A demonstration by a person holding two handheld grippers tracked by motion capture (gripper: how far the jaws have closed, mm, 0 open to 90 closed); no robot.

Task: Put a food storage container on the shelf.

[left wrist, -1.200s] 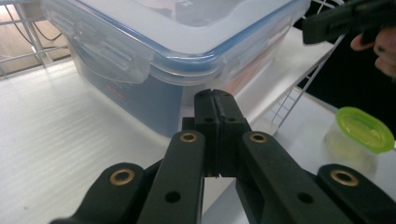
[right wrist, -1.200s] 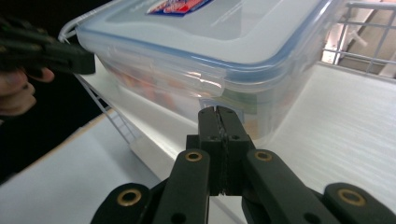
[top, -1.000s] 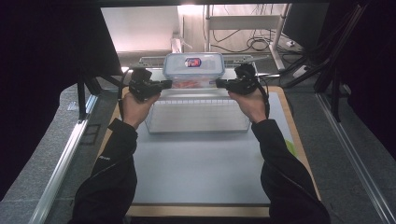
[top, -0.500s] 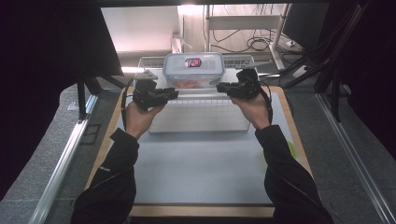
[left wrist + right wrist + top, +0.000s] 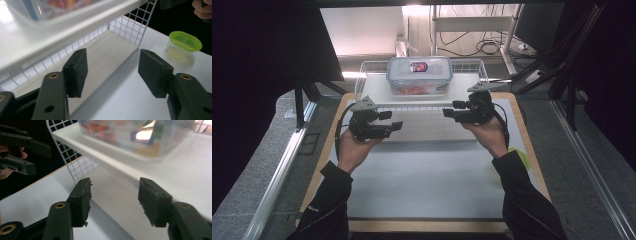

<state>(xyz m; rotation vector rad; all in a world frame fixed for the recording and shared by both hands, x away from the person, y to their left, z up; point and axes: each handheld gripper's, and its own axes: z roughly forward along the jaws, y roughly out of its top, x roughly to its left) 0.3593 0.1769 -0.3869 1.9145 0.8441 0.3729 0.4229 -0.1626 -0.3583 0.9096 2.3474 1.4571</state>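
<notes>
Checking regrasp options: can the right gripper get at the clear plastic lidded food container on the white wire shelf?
Probably yes. The right gripper is open and empty, just in front of the white wire shelf. The clear plastic lidded food container sits on top with nothing between, its near side exposed.

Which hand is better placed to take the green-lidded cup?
Right, probably: the green-lidded cup sits beside the right forearm. The right gripper and left gripper have just been opening, both empty, but the left is farther off.
</notes>
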